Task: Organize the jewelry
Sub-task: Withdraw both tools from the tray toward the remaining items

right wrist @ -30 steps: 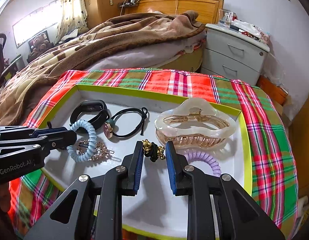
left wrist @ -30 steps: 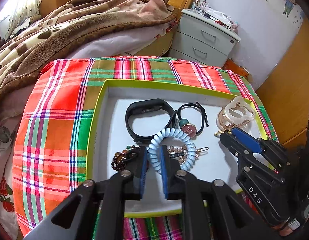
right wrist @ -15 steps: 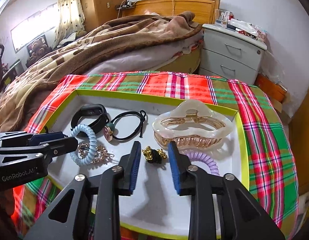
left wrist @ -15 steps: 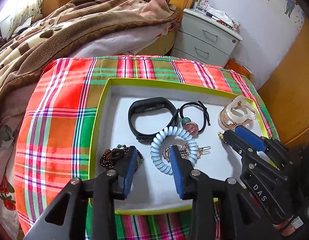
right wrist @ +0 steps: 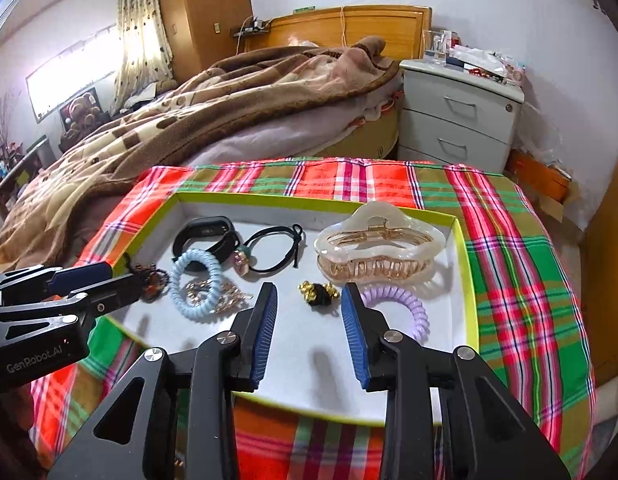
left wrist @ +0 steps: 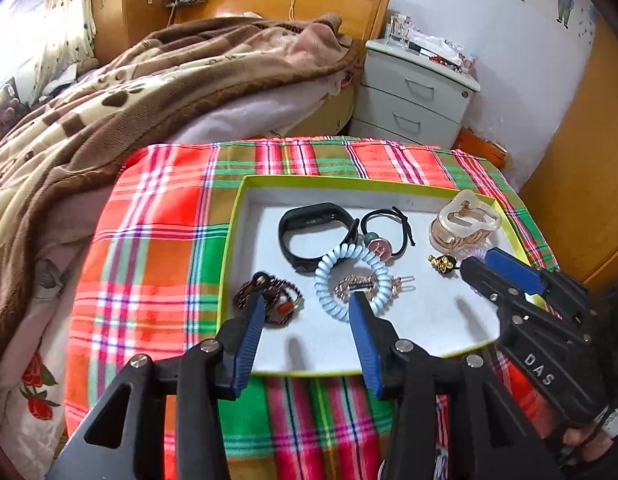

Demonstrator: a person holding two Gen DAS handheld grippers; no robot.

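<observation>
As far as the two wrist views let us judge, the sorting was close to finished, since every piece we could find lay inside the green-rimmed tray [right wrist: 467, 276] and nothing lay loose on the plaid cloth [right wrist: 521, 264] around it. In the right wrist view, we held our right gripper [right wrist: 309, 320] above the tray's near edge with its fingers spread wide and nothing between them. The small black-and-gold clip [right wrist: 320, 293] lay on the tray floor just beyond their tips, free of both pads. At two o'clock from it lay the pearly claw clip [right wrist: 379, 246], and at three o'clock the lilac coil tie [right wrist: 401, 304]. The black hair tie [right wrist: 275, 250] with its charm lay at eleven o'clock.

Our left gripper [left wrist: 307, 326] was likewise spread and empty, seen in its own view over the tray's near left part. The beaded bracelet [left wrist: 269, 300] lay at its left fingertip, though we could not tell whether they touched. The blue coil tie [left wrist: 351, 280] sat at one o'clock from that tip, ringing the gold hairpin [left wrist: 367, 286]. The black fitness band [left wrist: 315, 234] lay farther back, at twelve o'clock.

We judged that what remained, if anything, was tidying: the hairpin overlapped the blue coil, and the band touched it. Whether those counted as unfinished, the frames did not tell us.
</observation>
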